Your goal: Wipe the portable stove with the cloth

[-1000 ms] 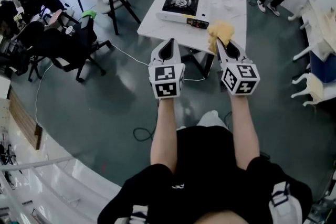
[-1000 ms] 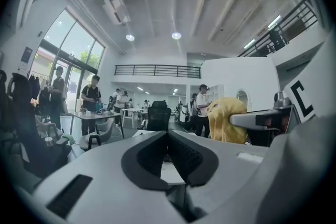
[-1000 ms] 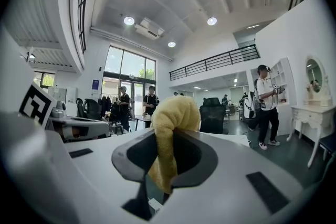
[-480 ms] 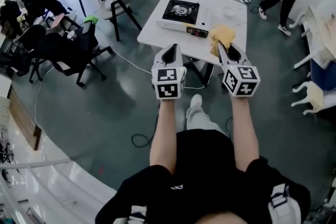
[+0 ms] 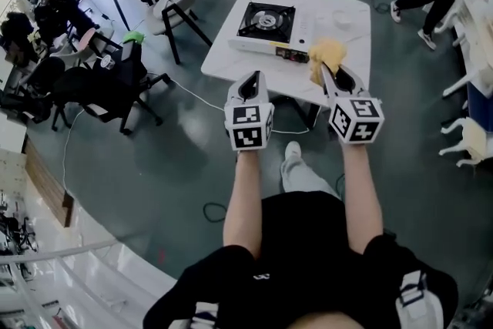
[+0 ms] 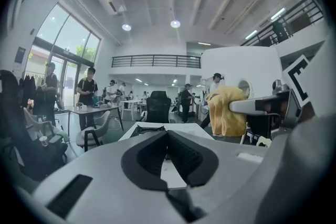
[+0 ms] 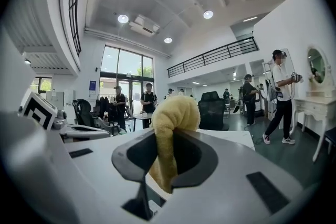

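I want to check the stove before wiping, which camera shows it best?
The head view: the stove lies whole on the table, seen from above. The left gripper view shows only a low sliver of it past the left gripper. The right gripper view shows none of it; the cloth blocks the middle.

A white table (image 5: 350, 38) carries the portable stove (image 5: 266, 21) near its left edge.
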`<state>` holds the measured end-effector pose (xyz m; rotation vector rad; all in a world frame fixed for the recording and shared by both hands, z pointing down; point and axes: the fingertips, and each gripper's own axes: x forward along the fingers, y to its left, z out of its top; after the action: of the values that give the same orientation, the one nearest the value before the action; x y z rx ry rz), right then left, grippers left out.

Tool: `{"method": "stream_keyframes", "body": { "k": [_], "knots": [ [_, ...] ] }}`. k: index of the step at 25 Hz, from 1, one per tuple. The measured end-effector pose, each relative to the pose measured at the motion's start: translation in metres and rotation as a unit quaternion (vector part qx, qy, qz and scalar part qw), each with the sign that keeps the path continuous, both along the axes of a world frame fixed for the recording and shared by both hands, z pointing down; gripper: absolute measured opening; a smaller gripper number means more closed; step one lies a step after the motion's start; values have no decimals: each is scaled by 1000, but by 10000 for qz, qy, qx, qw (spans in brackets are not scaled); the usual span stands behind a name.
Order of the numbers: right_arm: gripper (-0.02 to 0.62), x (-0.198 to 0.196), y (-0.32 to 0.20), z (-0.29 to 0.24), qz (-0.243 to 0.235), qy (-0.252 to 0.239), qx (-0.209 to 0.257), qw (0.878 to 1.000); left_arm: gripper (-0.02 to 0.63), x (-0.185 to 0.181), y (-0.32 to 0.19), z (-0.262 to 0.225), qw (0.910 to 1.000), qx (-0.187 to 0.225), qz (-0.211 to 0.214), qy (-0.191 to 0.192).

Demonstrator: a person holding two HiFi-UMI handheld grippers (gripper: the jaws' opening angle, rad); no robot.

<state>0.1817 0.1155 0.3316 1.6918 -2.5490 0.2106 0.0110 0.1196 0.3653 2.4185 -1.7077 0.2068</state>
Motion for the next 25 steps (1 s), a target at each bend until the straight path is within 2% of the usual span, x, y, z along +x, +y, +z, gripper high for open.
{"method": "stream_keyframes", "body": {
  "k": [5,8,12,19,25],
  "knots": [
    [52,22,-32,36,61,98,-283,9995,0,35,-34,30,9995,-190,263,25],
    [52,39,-56,56,345,10,-473,9983,0,49,-54,66,9978,-525,408,-14],
    [52,37,-105,82,230,65,-757,9968,0,54,-94,104,9943,-1008,330,115],
    [54,31,-187,108,-91,-91,-1101,9938,0,57,-174,117,9917,-1272,120,142],
    [52,37,-257,105,-235,-227,-1073,9937,0,74,-231,101,9930,-1169,178,66]
  ]
}}
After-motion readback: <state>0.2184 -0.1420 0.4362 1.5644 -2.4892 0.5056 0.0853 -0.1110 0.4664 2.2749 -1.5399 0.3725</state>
